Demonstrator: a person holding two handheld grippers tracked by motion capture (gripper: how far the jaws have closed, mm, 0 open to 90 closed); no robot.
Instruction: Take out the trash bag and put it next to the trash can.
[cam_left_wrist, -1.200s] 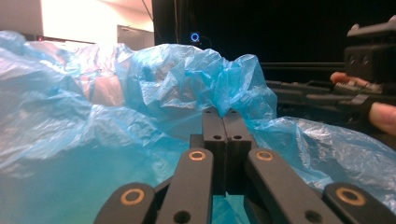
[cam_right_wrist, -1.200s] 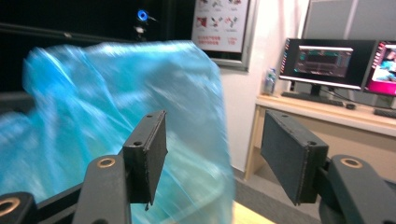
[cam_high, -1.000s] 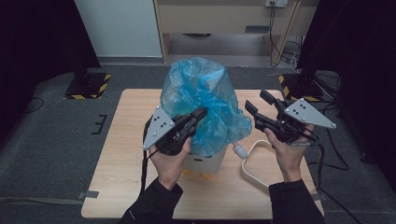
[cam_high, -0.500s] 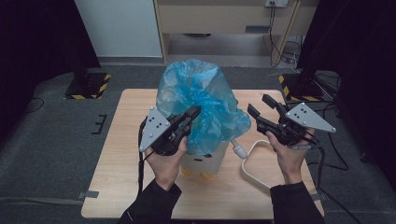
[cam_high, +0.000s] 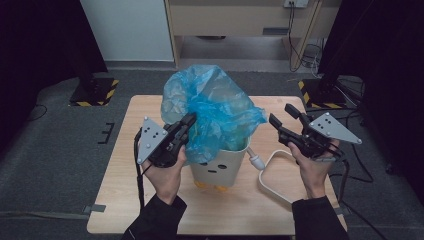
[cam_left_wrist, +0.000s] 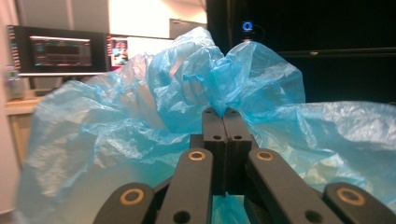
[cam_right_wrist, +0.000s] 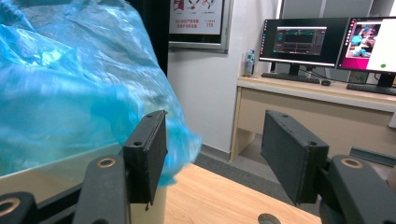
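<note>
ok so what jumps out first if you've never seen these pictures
The big crumpled blue plastic bag billowing out of a small white bin at the middle of the wooden table. Next, the left claw shut on a fold of that bag, while the right claw hangs open just to the bag's right, holding nothing. A white cable loops on the table beside the bin.

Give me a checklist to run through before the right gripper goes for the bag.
1. Left gripper shut on the blue bag: ok.
2. Right gripper open, nothing between its jaws: ok.
3. Right gripper apart from the bag: ok.
4. Bin upright on the table: ok.
5. White cable out of the right gripper's way: cannot tell.
6. Bag seated around the bin's rim: cannot tell.
</note>
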